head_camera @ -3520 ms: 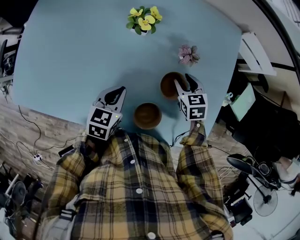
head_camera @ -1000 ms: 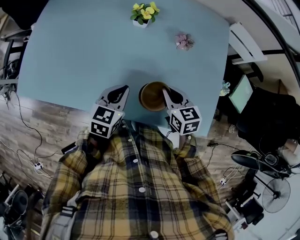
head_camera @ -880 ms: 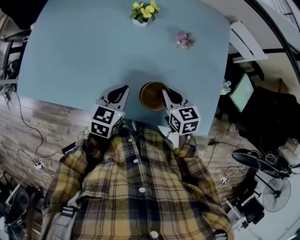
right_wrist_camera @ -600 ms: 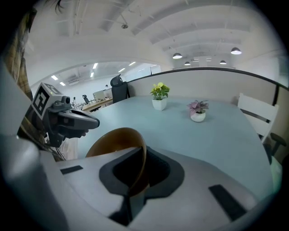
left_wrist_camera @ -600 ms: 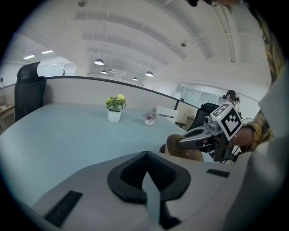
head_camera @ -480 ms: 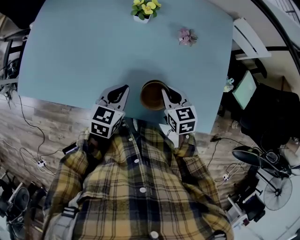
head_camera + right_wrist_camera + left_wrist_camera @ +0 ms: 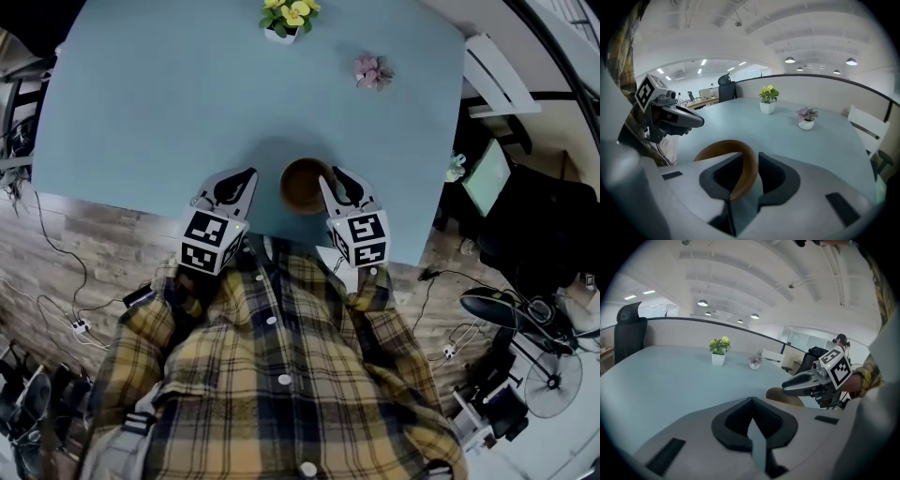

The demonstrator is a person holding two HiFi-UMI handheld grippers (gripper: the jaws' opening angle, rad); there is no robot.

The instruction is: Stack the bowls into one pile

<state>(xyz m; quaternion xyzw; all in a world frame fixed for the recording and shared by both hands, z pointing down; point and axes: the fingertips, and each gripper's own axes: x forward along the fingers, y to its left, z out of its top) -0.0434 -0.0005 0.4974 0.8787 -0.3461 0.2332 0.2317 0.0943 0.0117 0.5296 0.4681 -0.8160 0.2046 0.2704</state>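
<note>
Brown round wooden bowl point(image 7: 302, 186) sits on the pale blue table point(image 7: 169, 103), just left of the right gripper point(image 7: 330, 177) and just right of the left gripper point(image 7: 245, 175). Head view shows only 1 bowl outline, so my read is the other is nested with it and the pile is made. Can't confirm the count from these angles. Right gripper: jaws have just been opening and now stand at a narrow gap. The bowl's rim on the tool side sits between them, 1 pad inside the bowl and 1 outside. Grip looks slack, and I can't tell if a pad grazes the wood. Left gripper: jaws fully together, nothing in them, beside the bowl and apart from it. Handling guess: turned wood, so stiff, light, smooth and a bit slippery against the pads. It won't shatter, but a nested pair can rock or slide if dragged. Best hold is the rim wall on the side nearest the tool. Next call: widen a little more, then back straight out along the jaw line so the rim isn't hooked and the pile tipped.
</note>
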